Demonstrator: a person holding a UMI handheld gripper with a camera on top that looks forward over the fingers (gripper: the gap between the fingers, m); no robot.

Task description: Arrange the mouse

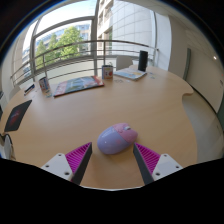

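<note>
- Tabletop (150, 105): I see a light wooden surface filling most of my view, with windows and a railing beyond its far edge.
- Book or magazine (78, 86): lies flat at 11 o'clock from the mouse, near the far edge.
- Paper sheet (130, 72): lies flat at 1 o'clock, with a dark upright object (143, 61) just beside it.
- Gripper (112, 160): fingers spread apart, magenta pads (78, 157) facing inward, gripping nothing.
- Mouse (117, 139): pale lilac, resting on the tabletop between the fingertips, with a gap at either side.
- Cup (108, 72): stands at 12 o'clock, well beyond the mouse.
</note>
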